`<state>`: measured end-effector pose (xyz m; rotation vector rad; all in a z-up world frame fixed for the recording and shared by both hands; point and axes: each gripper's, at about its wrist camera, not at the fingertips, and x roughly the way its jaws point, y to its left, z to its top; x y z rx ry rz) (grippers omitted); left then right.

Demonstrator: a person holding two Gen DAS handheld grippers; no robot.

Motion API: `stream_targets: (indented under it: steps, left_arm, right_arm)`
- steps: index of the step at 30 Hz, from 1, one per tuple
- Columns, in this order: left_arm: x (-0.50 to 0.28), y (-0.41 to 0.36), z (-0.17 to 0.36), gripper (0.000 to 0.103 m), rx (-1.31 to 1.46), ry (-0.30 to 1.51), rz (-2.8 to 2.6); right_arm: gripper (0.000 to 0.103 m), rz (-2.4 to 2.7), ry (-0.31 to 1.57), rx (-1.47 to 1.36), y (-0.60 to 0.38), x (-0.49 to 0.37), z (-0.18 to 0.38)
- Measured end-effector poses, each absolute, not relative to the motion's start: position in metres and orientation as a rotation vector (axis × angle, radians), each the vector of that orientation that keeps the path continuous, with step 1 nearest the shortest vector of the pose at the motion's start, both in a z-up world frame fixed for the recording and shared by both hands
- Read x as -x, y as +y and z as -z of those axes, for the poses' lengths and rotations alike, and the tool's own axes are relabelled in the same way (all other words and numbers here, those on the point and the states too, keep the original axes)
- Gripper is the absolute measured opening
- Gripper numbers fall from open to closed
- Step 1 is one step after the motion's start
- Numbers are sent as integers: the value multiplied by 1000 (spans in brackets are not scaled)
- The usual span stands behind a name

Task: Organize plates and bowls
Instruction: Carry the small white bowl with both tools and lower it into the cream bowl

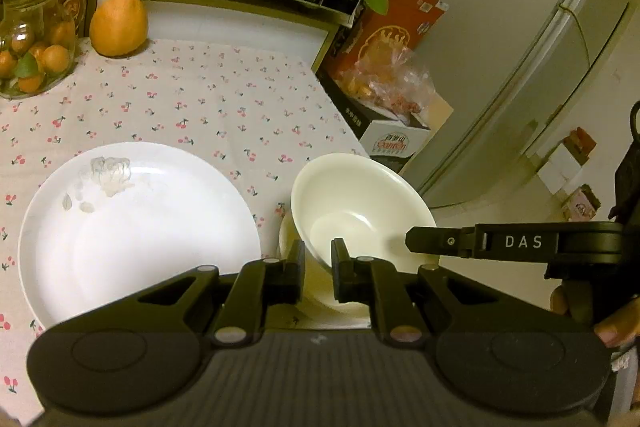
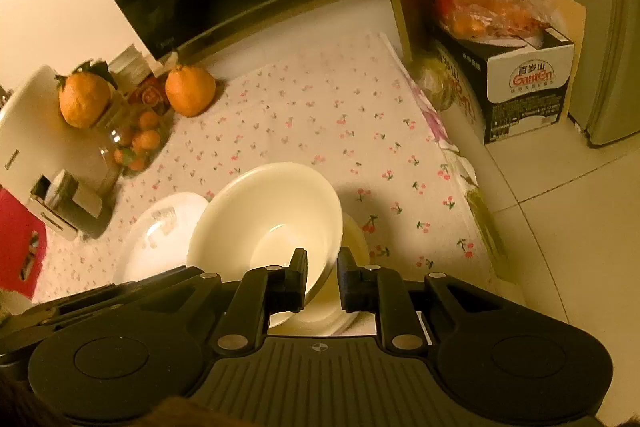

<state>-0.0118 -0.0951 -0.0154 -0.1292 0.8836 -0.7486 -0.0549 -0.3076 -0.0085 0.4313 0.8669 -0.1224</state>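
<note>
Both tongs grip the cream ceramic bowl (image 1: 360, 211): my left tongs (image 1: 317, 267) clamp its near rim, my right tongs (image 2: 322, 277) its opposite rim. It tilts beside the wide white plate (image 1: 136, 227) on the cherry-print worktop (image 1: 208, 99).

The bowl (image 1: 360, 203) is cream; the plate (image 1: 136, 231) at nine o'clock is white, perhaps with grey marks. The counter (image 1: 224, 107) cloth has small red cherries.
</note>
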Motion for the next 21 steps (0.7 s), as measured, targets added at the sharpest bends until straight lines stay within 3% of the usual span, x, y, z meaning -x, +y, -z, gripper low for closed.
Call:
stream_targets:
  steps: [21]
  left_arm:
    - [16, -105, 27, 15, 16, 904, 748]
  right_arm:
    - [18, 131, 934, -329, -298, 52, 21]
